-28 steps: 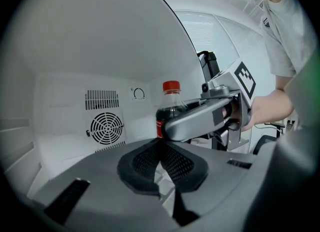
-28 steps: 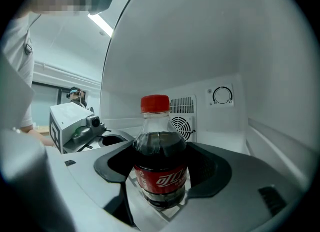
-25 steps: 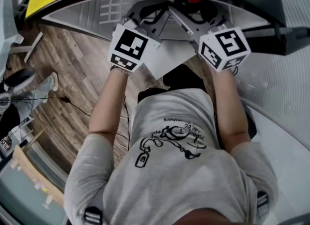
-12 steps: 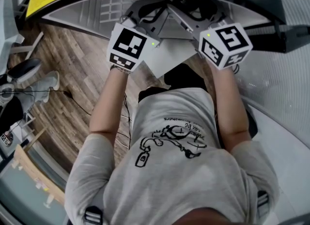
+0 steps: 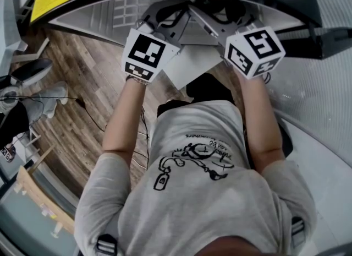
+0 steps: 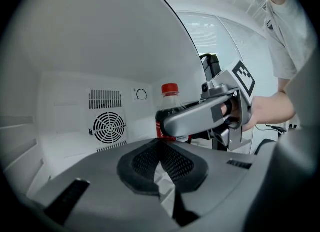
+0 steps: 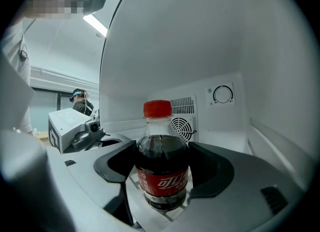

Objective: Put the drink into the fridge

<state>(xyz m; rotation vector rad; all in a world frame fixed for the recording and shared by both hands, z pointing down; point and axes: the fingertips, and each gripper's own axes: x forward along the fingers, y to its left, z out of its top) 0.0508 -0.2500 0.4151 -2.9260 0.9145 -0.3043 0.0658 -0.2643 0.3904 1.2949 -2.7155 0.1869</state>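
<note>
Right tongs [image 7: 162,152]: clenched on the bottle [image 7: 162,168] round its body, one pad each side. Left tongs [image 6: 160,146]: clenched on nothing, near the right pair. Bottle: upright, red cap [image 7: 157,109], dark drink, inside the fridge [image 7: 220,51], base at the wire shelf [image 7: 147,215]; whether it rests there is unclear. Handling, judged: nearly full, so fairly heavy; smooth plastic, slippery, yields slightly; grasp the straight body, not the neck.

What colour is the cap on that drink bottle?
Red. The cap on the bottle shows best in the right gripper view.
</note>
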